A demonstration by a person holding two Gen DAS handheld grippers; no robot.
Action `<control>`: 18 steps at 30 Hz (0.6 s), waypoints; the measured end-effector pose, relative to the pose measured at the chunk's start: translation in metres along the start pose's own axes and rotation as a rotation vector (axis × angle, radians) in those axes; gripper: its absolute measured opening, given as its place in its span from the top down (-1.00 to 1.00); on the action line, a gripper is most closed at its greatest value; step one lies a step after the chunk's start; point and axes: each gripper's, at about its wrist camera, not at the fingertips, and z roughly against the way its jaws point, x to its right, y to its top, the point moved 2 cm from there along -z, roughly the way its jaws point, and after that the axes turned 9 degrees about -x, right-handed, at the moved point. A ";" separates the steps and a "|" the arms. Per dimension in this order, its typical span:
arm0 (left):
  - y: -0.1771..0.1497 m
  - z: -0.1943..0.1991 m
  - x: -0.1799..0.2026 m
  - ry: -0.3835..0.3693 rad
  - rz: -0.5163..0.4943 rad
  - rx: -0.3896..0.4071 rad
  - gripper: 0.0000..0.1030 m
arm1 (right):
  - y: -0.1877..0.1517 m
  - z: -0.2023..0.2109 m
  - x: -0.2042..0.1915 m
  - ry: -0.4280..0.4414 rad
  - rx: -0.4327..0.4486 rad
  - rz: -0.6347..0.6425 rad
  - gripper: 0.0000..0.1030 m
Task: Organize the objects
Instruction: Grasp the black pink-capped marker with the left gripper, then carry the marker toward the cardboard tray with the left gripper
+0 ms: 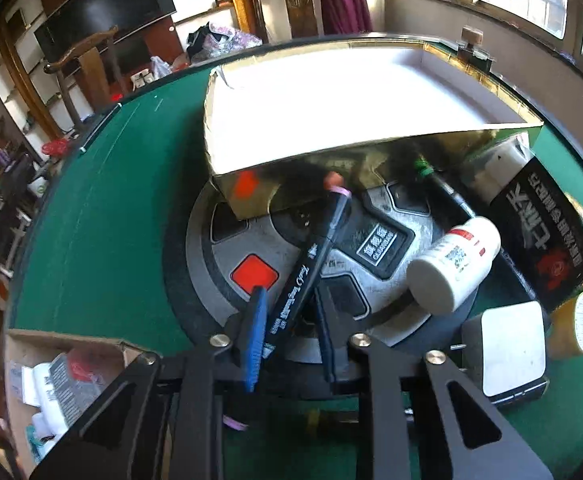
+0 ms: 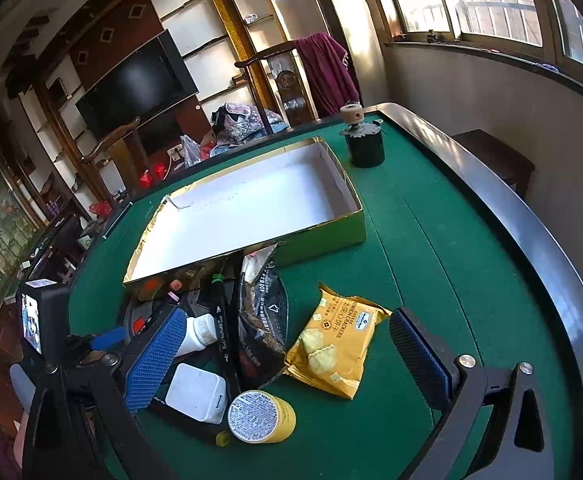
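My left gripper (image 1: 291,312) is shut on a black marker pen (image 1: 311,260) with a pink tip, held just above the table's round grey centre panel (image 1: 375,264) and pointing at the gold cardboard box (image 1: 331,96). The box is open, white inside, and holds nothing. My right gripper (image 2: 287,344) is open wide above a yellow cracker packet (image 2: 335,348). The gold box also shows in the right wrist view (image 2: 251,208). A white bottle (image 1: 451,264) lies on its side right of the pen.
A black snack bag (image 1: 543,228), a white charger block (image 1: 507,352) and a yellow can (image 1: 579,324) lie at the right. In the right wrist view a second black pen (image 2: 221,320) lies by the black bag (image 2: 261,312), and a black pot (image 2: 365,142) stands at the far edge. A cardboard carton (image 1: 63,376) sits at lower left.
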 end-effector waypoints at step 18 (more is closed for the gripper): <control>-0.085 0.120 -0.060 -0.219 0.170 0.192 0.72 | -0.007 -0.024 -0.005 0.118 -0.106 0.015 -1.00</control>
